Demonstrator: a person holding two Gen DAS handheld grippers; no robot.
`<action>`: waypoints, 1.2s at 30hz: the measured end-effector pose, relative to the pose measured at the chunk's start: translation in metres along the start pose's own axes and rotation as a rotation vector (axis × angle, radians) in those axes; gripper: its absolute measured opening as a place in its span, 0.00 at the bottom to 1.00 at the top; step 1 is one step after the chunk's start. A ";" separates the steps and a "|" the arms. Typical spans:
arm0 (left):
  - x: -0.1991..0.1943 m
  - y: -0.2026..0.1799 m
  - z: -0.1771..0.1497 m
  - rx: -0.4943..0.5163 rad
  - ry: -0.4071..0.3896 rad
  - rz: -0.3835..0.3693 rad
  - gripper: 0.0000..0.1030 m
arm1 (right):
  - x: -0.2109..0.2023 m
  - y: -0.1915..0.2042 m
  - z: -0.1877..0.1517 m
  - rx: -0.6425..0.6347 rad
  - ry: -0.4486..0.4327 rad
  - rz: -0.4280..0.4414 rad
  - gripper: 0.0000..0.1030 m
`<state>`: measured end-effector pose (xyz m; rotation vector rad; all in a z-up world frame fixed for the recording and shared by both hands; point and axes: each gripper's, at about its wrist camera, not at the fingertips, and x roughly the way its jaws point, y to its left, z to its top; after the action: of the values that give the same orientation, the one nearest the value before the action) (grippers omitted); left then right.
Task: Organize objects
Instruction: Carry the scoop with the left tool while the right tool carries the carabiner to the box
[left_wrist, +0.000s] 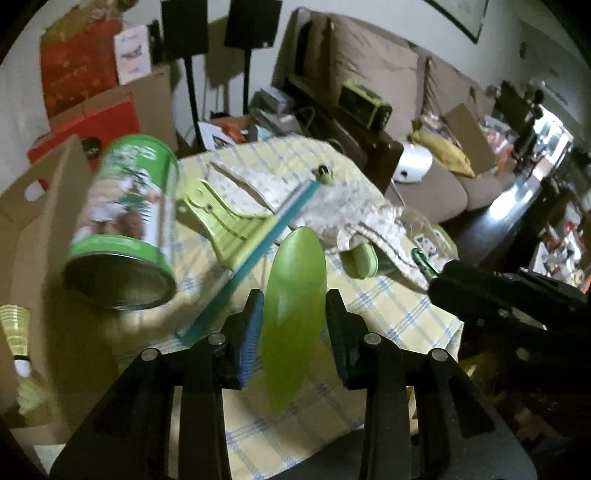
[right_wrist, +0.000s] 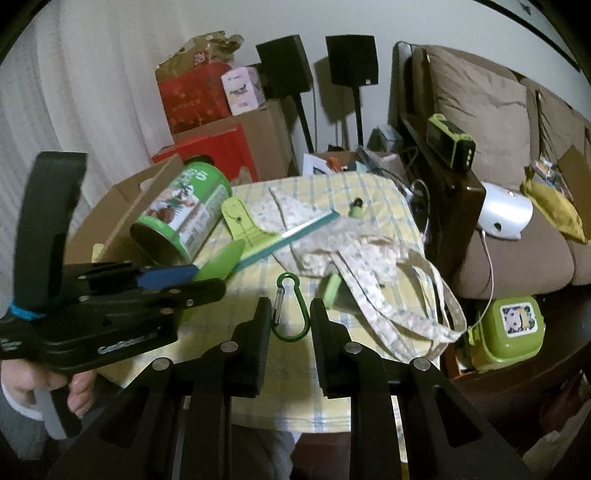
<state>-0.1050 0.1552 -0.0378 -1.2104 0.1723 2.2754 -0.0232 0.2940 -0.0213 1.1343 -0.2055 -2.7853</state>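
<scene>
Tongs first, by the left wrist view: the left gripper (left_wrist: 294, 325) is seen with a green spoon (left_wrist: 294, 306) standing on edge between its fingers. A gap shows on both sides of the spoon, so it cannot be told whether it is clamped or only loosely cradled. Ahead and to the left, a green can (left_wrist: 123, 225) lies tilted against a cardboard box (left_wrist: 44, 236), mouth toward the camera. If the can is meant as the spoon's home, the spoon should be kept level and steered to the mouth without grazing the squeegee (left_wrist: 240, 229).

By the right wrist view, the right gripper (right_wrist: 287, 332) is held apart and empty above a carabiner (right_wrist: 288, 306) on the checked cloth (right_wrist: 369, 192). Only here are the carabiner's full loop, the floral bag (right_wrist: 354, 240) with its handles and a lunch box (right_wrist: 509, 332) disclosed; shuttlecocks (left_wrist: 18, 332) are shown by the left view alone.
</scene>
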 end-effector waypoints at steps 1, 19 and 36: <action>-0.007 0.002 0.000 -0.006 -0.009 0.005 0.31 | -0.001 0.002 0.002 -0.001 -0.005 0.002 0.20; -0.077 0.050 -0.008 -0.137 -0.135 0.132 0.31 | -0.008 0.059 0.035 -0.056 -0.063 0.028 0.20; -0.123 0.106 -0.024 -0.242 -0.208 0.214 0.31 | 0.002 0.124 0.056 -0.106 -0.081 0.079 0.20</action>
<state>-0.0884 0.0075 0.0320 -1.1051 -0.0560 2.6536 -0.0560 0.1766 0.0388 0.9699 -0.1069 -2.7391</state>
